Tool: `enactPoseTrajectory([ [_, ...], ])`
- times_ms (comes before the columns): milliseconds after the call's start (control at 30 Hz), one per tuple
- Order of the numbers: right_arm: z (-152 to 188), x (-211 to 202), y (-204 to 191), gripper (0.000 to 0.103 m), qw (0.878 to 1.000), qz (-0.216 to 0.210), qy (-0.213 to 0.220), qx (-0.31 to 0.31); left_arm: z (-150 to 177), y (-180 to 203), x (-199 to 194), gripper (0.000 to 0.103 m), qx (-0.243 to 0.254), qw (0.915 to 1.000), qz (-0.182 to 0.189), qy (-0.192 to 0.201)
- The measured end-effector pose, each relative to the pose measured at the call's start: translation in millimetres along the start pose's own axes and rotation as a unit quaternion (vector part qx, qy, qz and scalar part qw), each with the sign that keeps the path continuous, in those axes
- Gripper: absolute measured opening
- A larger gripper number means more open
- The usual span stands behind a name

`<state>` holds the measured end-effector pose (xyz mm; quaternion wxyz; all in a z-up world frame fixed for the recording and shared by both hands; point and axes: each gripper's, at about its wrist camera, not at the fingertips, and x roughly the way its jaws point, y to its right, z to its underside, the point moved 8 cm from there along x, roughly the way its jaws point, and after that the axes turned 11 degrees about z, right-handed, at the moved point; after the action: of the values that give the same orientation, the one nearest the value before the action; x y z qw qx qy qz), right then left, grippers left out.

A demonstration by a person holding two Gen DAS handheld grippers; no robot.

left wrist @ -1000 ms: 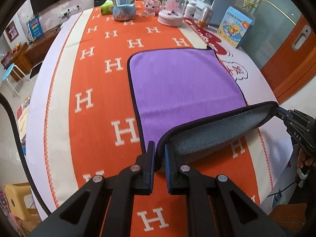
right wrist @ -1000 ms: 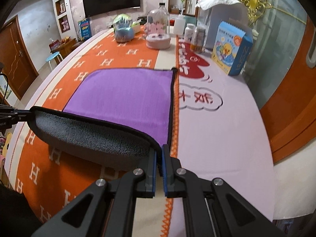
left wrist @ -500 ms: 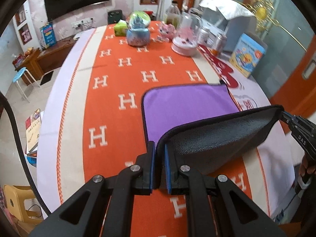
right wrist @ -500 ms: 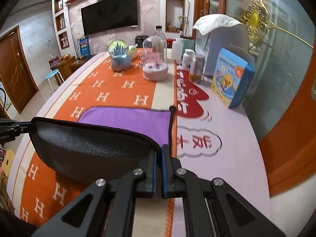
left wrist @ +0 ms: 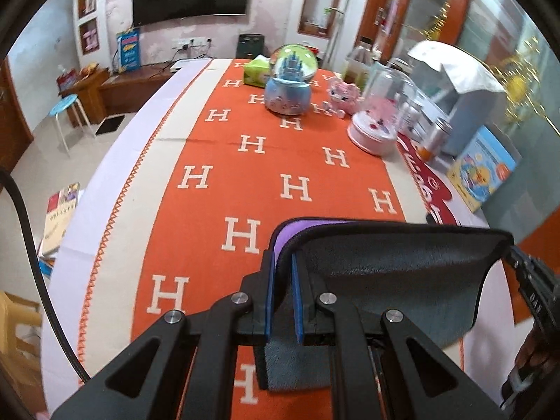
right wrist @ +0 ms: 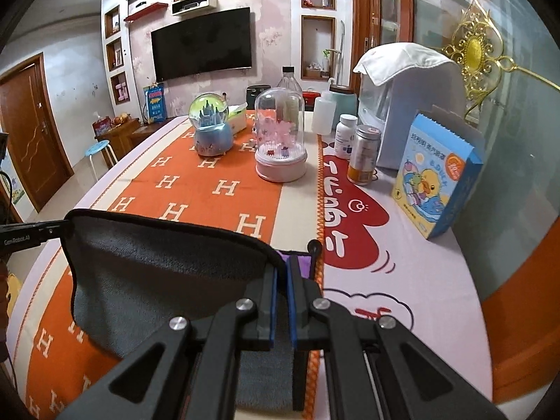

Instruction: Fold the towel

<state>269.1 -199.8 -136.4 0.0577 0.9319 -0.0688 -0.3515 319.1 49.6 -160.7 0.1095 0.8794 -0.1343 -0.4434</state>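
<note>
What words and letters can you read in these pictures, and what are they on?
"H", many times: orange tablecloth.
"GemRobot.AI": left gripper, seen from the right wrist.
"B.DUCK": blue duck box; its Chinese line is too small to read.
Big white Chinese characters: red heart, unreadable at this angle.
Wall poster, bottle labels: too blurred.

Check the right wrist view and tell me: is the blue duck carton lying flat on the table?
No, the blue cardboard duck carton stands upright on the table's white cloth.
</note>
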Motion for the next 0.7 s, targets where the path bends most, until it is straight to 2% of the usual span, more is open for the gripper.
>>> enactPoseTrajectory([
  [400,16.6,55.1,-6.5,0.005,1.0,-0.006,-0.022,0.003,-7.8,-8.6,56.7,0.007,-0.024,0.9996,-0.004,-0.011],
  [567,23.0,69.9,-7.3,0.008,0.999,-0.012,-0.034,0.013,-3.7,-12.2,71.9,0.007,-0.032,0.9991,-0.006,-0.026],
  [667,26.6,76.8,-6.5,0.017,0.999,-0.009,-0.047,0.017,-1.3,-13.9,75.5,0.008,-0.036,0.9987,-0.009,-0.034],
  [700,28.2,78.3,-6.0,0.024,0.998,-0.009,-0.052,0.019,-0.4,-14.0,75.0,0.009,-0.038,0.9986,-0.009,-0.036],
])
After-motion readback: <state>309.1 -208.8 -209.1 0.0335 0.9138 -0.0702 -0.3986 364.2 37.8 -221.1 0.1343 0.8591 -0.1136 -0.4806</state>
